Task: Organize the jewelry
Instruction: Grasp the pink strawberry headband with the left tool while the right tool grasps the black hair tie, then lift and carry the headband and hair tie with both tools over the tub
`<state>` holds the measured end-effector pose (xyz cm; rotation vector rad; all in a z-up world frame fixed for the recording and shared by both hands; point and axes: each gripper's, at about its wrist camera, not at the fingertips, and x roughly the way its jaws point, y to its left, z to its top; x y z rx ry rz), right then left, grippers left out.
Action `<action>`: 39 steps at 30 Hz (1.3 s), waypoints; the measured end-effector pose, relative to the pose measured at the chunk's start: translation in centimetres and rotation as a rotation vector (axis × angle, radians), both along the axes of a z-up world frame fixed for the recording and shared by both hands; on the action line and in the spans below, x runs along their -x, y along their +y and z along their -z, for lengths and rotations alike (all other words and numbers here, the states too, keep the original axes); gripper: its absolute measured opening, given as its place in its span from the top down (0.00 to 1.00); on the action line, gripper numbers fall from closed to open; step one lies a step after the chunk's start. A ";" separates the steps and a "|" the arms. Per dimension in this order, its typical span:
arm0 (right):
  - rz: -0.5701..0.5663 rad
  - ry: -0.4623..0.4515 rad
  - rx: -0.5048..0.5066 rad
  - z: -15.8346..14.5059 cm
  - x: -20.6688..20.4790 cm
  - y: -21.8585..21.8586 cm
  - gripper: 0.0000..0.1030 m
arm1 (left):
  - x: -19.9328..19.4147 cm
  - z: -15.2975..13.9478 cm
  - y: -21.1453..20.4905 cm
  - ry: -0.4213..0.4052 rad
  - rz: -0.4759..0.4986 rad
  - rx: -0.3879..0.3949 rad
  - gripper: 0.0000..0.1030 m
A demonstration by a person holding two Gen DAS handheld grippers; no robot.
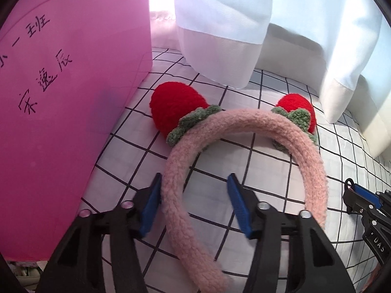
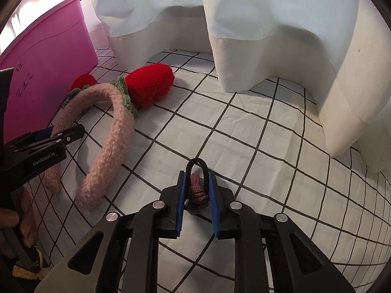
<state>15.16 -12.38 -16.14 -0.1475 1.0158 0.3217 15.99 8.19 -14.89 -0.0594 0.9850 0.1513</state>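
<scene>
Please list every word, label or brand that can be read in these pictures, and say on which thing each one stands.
"GenRobot.AI": printed in white on the black body of the left gripper, seen from the right wrist.
"DAS": white letters on the right gripper, at the edge of the left wrist view; possibly cut off.
"一班" and "宋逸辰": handwritten in black on the pink storage box; the first character is cut off, and the name reading is uncertain.

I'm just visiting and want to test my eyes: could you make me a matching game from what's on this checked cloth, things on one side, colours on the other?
Things:
1. headband
2. storage bin
3. knitted strawberries
4. curtain

Colours:
A. red
B. white
C. pale pink, fuzzy
D. bright magenta pink

Pairs: 1-C, 2-D, 3-A, 4-B
</scene>
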 end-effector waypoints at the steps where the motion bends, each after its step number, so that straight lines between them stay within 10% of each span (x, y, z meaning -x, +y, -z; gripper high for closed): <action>1: 0.001 0.007 -0.015 -0.3 -0.1 -0.7 0.83 | 0.1 -0.1 -0.2 0.000 0.009 0.001 0.82; 39: -0.023 -0.058 -0.200 -6.7 5.0 -8.8 0.83 | 7.9 -8.7 -2.5 -0.130 -0.101 0.077 0.91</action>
